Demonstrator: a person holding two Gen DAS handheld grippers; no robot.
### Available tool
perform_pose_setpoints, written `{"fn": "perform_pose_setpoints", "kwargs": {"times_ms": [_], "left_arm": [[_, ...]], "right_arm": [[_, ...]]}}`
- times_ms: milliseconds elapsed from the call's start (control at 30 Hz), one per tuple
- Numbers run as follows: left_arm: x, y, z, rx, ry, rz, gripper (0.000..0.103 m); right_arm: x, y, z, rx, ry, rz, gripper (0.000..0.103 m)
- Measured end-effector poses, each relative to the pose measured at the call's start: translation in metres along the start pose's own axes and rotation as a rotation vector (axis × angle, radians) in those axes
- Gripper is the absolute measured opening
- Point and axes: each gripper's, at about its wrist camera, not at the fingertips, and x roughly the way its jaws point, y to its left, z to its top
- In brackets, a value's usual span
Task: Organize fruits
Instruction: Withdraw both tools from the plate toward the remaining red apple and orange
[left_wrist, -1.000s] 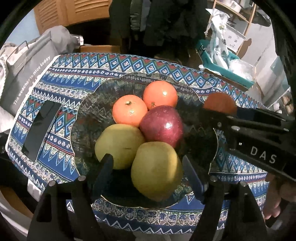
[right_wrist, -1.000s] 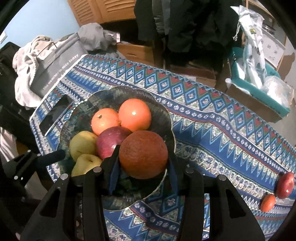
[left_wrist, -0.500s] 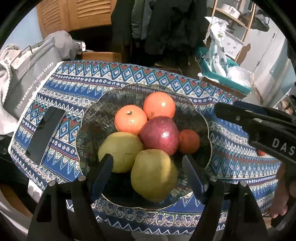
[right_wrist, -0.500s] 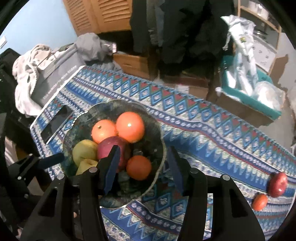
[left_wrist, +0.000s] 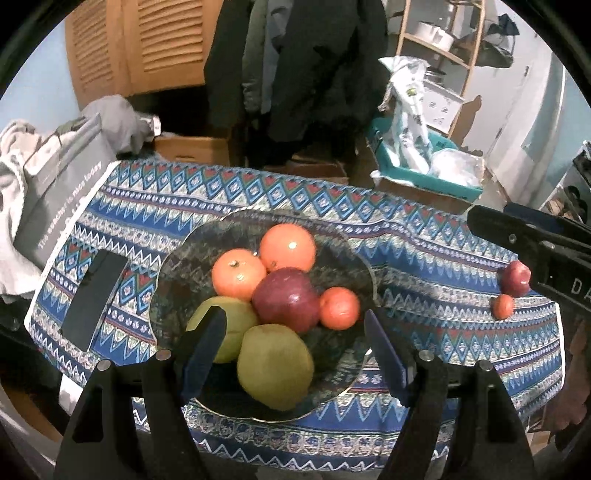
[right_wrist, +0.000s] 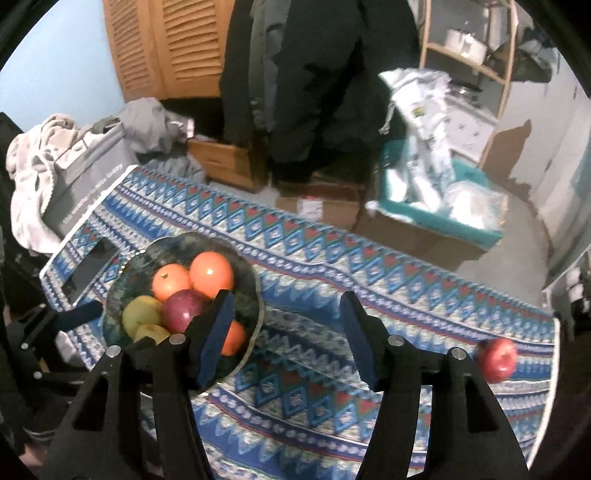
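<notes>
The right hand-held gripper (right_wrist: 286, 332), jaws opening with nothing between them, has the loose red apple (right_wrist: 496, 359) well off to its right near the table (right_wrist: 369, 266) corner; the filled bowl (right_wrist: 255, 291) lies to its left. The left hand-held gripper (left_wrist: 295, 354) hangs half-open and empty over that bowl, farther from the apple. The patterned cloth is flat; clutter crowds the room beyond.

Louvered wooden doors (left_wrist: 155, 40) are standing against a pale blue wall (right_wrist: 62, 55); dark coats (left_wrist: 314, 62) are hanging beside wooden shelving (left_wrist: 443, 48).
</notes>
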Motion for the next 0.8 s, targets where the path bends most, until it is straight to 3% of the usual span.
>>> {"fn": "perform_pose_setpoints", "kwargs": {"times_ms": [233, 400, 500, 800], "left_arm": [[-0.019, -0.021, 0.006, 0.030, -0.051, -0.022, 0.081], [-0.031, -0.039, 0.011, 0.057, -0.081, -0.035, 0.082], [-0.038, -0.052, 0.012, 0.078, -0.106, -0.038, 0.088], [-0.049, -0.085, 0.015, 0.132, -0.125, -0.062, 0.088]], "right_arm": [[-0.031, -0.020, -0.005, 0.033, -0.048, -0.039, 0.065], [-0.055, -0.036, -0.010, 0.069, -0.090, -0.067, 0.075], [-0.066, -0.044, -0.013, 0.080, -0.102, -0.086, 0.075], [-0.091, -0.075, -0.029, 0.111, -0.129, -0.165, 0.077]]}}
